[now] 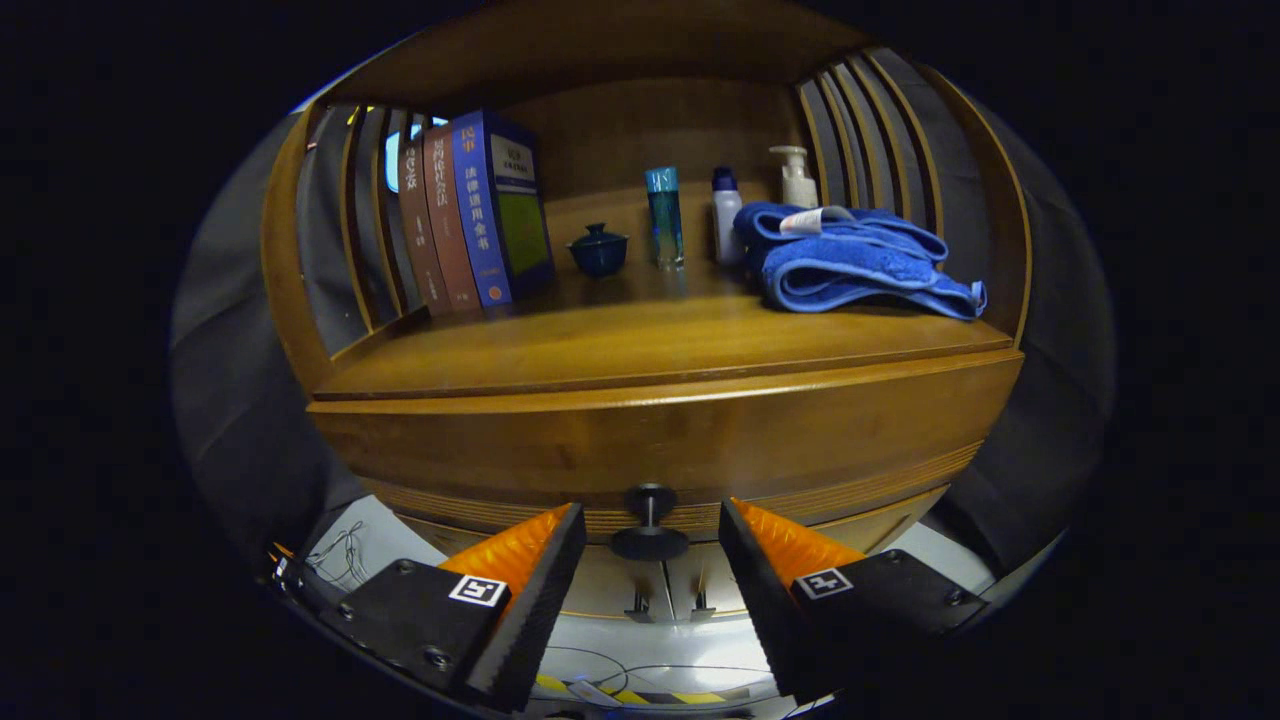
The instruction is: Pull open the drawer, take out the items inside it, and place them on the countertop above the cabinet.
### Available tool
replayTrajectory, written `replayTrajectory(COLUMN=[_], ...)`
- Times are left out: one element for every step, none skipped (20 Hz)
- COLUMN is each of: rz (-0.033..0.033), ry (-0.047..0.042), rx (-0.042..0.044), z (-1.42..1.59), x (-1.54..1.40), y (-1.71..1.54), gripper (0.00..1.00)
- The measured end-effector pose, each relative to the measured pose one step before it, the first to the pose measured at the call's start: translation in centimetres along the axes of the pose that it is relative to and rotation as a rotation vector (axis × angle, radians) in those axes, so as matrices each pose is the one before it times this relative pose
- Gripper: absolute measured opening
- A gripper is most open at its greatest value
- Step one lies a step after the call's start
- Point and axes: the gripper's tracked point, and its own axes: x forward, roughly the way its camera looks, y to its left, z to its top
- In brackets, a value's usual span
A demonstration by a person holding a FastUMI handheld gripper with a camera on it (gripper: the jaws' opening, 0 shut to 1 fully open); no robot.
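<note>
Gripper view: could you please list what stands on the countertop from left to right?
Books → small blue lidded pot → blue bottle → white bottle → pump bottle → blue towel. The open gripper flanks the drawer knob.

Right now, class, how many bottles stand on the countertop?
3: a tall blue bottle beside the lidded blue cup, a white bottle with a blue cap next to it, and a white pump bottle behind the folded blue towel, which may hide more.
</note>
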Motion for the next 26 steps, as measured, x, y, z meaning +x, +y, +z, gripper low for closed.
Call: replayTrajectory(rz=[-0.00693, -0.00231, 0.00976, 0.00321, 0.00002, -0.00097, 0.00081, -0.00143, -0.00237, -0.00363, -0.00178, 0.00048, 0.00083, -0.00001, 0.00045, 0.00091, 0.00001, -0.00179, -0.00318, -0.00297, -0.00178, -0.00156, -0.0011, 0.00018, 0.00102, -0.00023], ry=[0.0075, 0.00475, 0.00412, 0.01449, -0.01275, -0.00057, 0.0015, 0.00339, 0.00081, 0.00592, 0.0025, 0.00076, 0.00203, 0.00315, 0.00582, 0.00676, 0.00619, 0.0068, 0.00965, 0.00793, 0.00788, 0.00971, 0.00968, 0.0097, 0.00783, 0.00904], rx=[0.00005, 0.0021, 0.0037, -0.00327, 0.00021, -0.00065, -0.00143, -0.00478, -0.0096, -0.00828, -0.00011, 0.00402, 0.00371, 0.00217, 0.00128, -0.00296, -0.00507, -0.00582, -0.00304, -0.0031, -0.00252, -0.00037, 0.00062, 0.00005, -0.00181, -0.00508], z=[-0.305, -0.173, -0.08, -0.379, -0.047, 0.236, 0.177, -0.179, -0.167, 0.082, -0.06, -0.002, -0.038, 0.023, -0.049, -0.167, -0.154, -0.264, -0.365, -0.403, -0.402, -0.558, -0.572, -0.614, -0.59, -0.625], x=[0.528, 0.252, 0.192, 0.017, 0.625, -0.624, -0.421, 0.617, 0.096, -0.22, 0.059, -0.012, -0.016, 0.013, -0.1, -0.174, -0.286, -0.421, -0.555, -0.617, -0.697, -0.808, -0.849, -0.872, -0.899, -0.851], y=[-0.201, -0.047, 0.133, 0.068, 0.022, -0.21, 0.019, 0.025, -0.014, -0.038, -0.004, 0.009, 0.035, -0.051, -0.007, 0.072, -0.011, -0.008, 0.033, 0.002, -0.004, 0.01, 0.014, 0.005, 0.034, 0.067], gripper=[0.86, 0.85, 0.85, 0.82, 0.66, 0.51, 0.42, 0.42, 0.32, 0.31, 0.31, 0.31, 0.31, 0.31, 0.31, 0.31, 0.31, 0.31, 0.31, 0.31, 0.31, 0.31, 0.31, 0.31, 0.31, 0.31])
